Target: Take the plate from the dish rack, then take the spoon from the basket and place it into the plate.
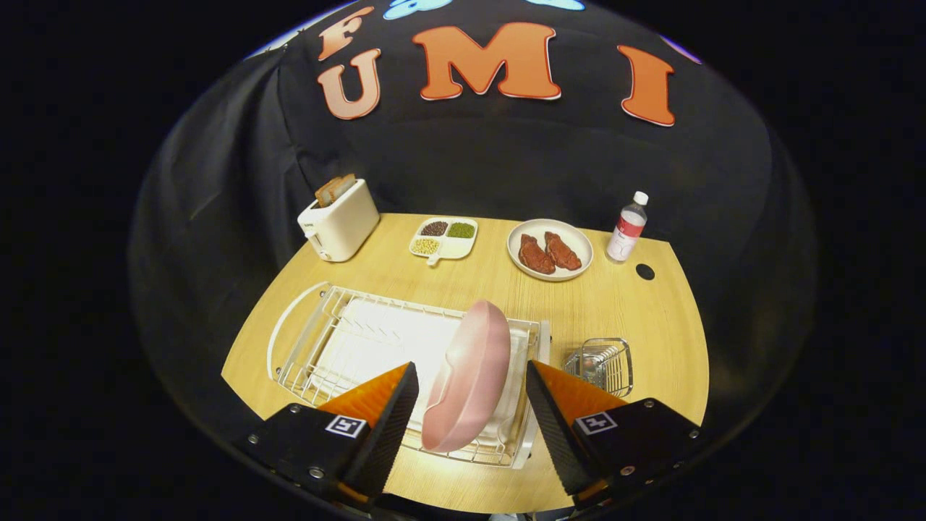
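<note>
I'm looking down over the desk (pixel 636 311), with the dish rack (pixel 340 340) along its near edge and the pink plate (pixel 470 376) standing on edge in the rack's right end. My gripper (pixel 472 401) has its tongs spread wide apart, one either side of the plate and not touching it. The wire basket (pixel 604 365) sits just right of the rack; I can't make out the spoon inside it. Along the far edge stand a toaster (pixel 340 221), a divided dish (pixel 443 237), a plate of meat (pixel 550 250) and a bottle (pixel 626 228).

My worry: pinching the curved rim off-centre could let the plate slip or drag the rack. The bottle's label is too small to read.
</note>
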### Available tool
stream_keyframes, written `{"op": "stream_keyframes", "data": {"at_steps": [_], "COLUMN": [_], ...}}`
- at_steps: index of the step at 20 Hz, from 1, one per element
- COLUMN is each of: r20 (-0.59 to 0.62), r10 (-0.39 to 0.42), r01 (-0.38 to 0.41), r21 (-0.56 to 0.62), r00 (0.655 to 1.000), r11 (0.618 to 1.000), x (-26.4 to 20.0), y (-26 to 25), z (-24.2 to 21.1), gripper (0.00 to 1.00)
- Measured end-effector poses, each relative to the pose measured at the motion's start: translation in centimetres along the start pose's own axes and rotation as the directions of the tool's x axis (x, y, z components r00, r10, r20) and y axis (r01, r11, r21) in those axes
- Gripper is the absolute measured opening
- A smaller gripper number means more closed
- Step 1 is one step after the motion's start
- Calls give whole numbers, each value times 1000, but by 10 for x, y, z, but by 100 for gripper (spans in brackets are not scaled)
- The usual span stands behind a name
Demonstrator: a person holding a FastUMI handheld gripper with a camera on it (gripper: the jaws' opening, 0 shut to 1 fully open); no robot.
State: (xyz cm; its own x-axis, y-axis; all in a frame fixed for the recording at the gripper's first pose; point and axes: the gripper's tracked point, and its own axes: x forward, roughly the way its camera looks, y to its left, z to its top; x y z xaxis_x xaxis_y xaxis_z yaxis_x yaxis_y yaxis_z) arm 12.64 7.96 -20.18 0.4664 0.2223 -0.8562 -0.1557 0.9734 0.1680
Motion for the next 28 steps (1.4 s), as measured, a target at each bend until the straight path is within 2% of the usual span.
{"op": "stream_keyframes", "data": {"at_steps": [3, 8, 12, 13, 17, 23, 24, 26, 28], "r20": [-67, -141, -187, -188, -138, -46, -31, -27, 2], "r10": [8, -32, -100, -116, -164, -247, -251, -194, -178], "r01": [-7, 31, 92, 108, 166, 248, 251, 195, 178], "r21": [17, -6, -51, -53, 3, 7, 10, 43, 29], "r00": [998, 989, 977, 975, 977, 968, 968, 981, 984], "r11": [1000, 999, 994, 993, 986, 969, 968, 980, 984], "x": [18, 44, 58, 58, 54, 30, 25, 15, 0], "y": [4, 7, 5, 5, 1, -15, -18, -11, -11], "z": [-10, -27, -42, -41, -17, 14, 18, 17, 16], "gripper": [85, 79, 62, 56, 42, 35, 32, 27, 26]}}
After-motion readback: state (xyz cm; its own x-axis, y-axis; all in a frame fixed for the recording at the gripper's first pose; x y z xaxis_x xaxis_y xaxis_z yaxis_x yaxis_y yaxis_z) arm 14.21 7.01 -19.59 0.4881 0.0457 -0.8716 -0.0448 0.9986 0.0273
